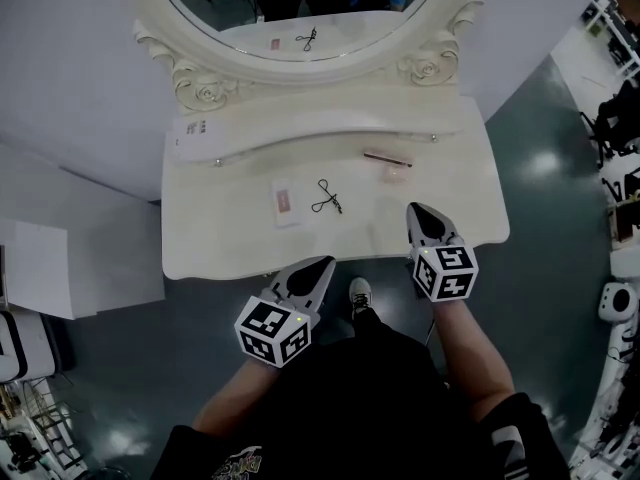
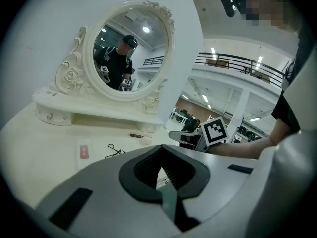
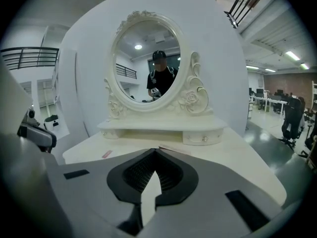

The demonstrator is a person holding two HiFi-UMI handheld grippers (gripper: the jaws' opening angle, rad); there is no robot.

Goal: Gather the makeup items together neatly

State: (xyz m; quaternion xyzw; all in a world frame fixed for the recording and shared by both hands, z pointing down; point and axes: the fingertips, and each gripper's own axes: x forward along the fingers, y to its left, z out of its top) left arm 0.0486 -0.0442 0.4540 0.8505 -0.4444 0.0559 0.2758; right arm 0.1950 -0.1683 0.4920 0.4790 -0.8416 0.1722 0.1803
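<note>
**Approach stage; nothing gathered yet.** My left gripper (image 1: 318, 268) and right gripper (image 1: 420, 214) hover at the near edge of the table (image 1: 220, 253). Each has its jaws pressed together with nothing between them.

The makeup items lie scattered on the glossy cream top:
- a flat white packet (image 1: 285, 202) with a pink label;
- just beside it, a thin black wire curler (image 1: 327, 197) with looped handles;
- apart from these, toward the right rear, a slim dark stick (image 1: 387, 157);
- just in front of the stick, a small pale pink piece (image 1: 397, 173), too small for me to identify.

Behind them stands an oval mirror (image 1: 320, 8) in a carved, rose-moulded frame.

Next, I judge, I must part one pair of jaws and lower them over an outlying item, probably the stick, then carry it toward the packet. The stick may roll on so smooth a top.
</note>
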